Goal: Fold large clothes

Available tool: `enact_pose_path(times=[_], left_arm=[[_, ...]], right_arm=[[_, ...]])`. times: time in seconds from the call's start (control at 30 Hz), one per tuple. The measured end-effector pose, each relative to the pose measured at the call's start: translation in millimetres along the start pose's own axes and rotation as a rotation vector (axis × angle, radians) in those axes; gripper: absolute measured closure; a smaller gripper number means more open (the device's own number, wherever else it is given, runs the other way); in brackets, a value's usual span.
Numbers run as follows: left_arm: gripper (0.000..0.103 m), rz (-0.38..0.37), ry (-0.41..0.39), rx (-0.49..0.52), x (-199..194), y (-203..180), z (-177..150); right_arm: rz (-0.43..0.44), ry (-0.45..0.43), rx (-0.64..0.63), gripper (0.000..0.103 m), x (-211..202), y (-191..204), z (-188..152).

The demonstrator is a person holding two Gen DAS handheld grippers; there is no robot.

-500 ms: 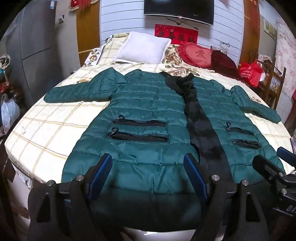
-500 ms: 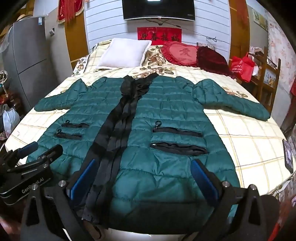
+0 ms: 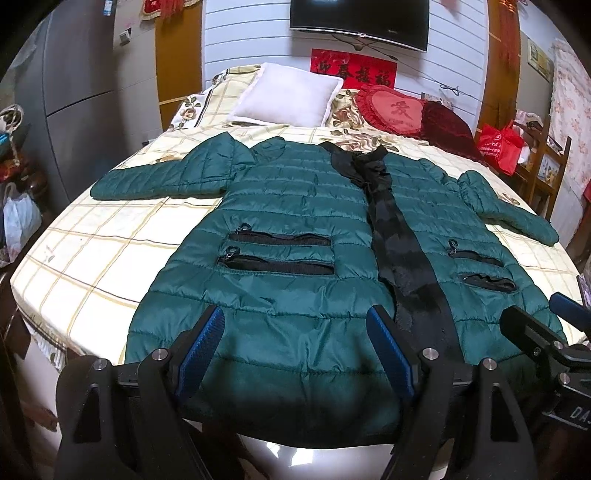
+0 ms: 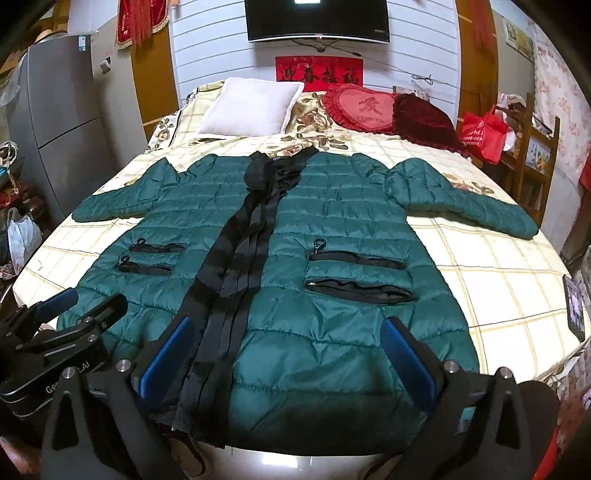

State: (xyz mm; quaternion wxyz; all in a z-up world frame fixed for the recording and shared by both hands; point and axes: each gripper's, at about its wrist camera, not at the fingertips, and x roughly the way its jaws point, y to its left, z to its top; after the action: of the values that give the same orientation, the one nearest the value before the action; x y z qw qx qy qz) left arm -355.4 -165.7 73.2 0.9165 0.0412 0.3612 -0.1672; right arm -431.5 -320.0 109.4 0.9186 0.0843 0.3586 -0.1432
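A large dark green quilted coat (image 3: 295,221) lies flat, front up, on the bed, sleeves spread to both sides, hem toward me; it also shows in the right wrist view (image 4: 332,221). A black placket strip (image 3: 399,236) runs down its middle, and black zip pockets (image 3: 277,254) sit on both halves. My left gripper (image 3: 295,332) is open and empty, hovering over the left half of the hem. My right gripper (image 4: 288,347) is open and empty over the right half of the hem. Each gripper shows at the edge of the other's view.
The bed (image 3: 92,251) has a cream checked sheet. A white pillow (image 3: 288,96) and red heart cushions (image 3: 399,110) lie at its head. A grey fridge (image 3: 74,92) stands left, a red bag (image 3: 498,144) and wooden shelf right. A TV (image 3: 358,18) hangs on the wall.
Both grippers have shifted slightly forward over the hem. The coat has not moved.
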Motion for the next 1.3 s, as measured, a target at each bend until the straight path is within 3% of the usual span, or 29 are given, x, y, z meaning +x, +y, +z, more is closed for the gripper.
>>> enact_pose_path(times=[0.5,0.77,1.3], left_arm=[[0.024,-0.002,0.0,-0.011,-0.3,3.9,2.2],[0.024,0.0,-0.002,-0.009,-1.1,4.7,3.2],[0.024,0.0,-0.002,-0.008,-1.5,3.1,2.7]], right_arm=[[-0.005,0.032,0.009,0.001,-0.3,-5.6,-1.4],[0.007,-0.028,0.011,0.001,3.0,-7.1,-4.9],[0.014,-0.036,0.022,0.001,7.3,-7.6,-4.8]])
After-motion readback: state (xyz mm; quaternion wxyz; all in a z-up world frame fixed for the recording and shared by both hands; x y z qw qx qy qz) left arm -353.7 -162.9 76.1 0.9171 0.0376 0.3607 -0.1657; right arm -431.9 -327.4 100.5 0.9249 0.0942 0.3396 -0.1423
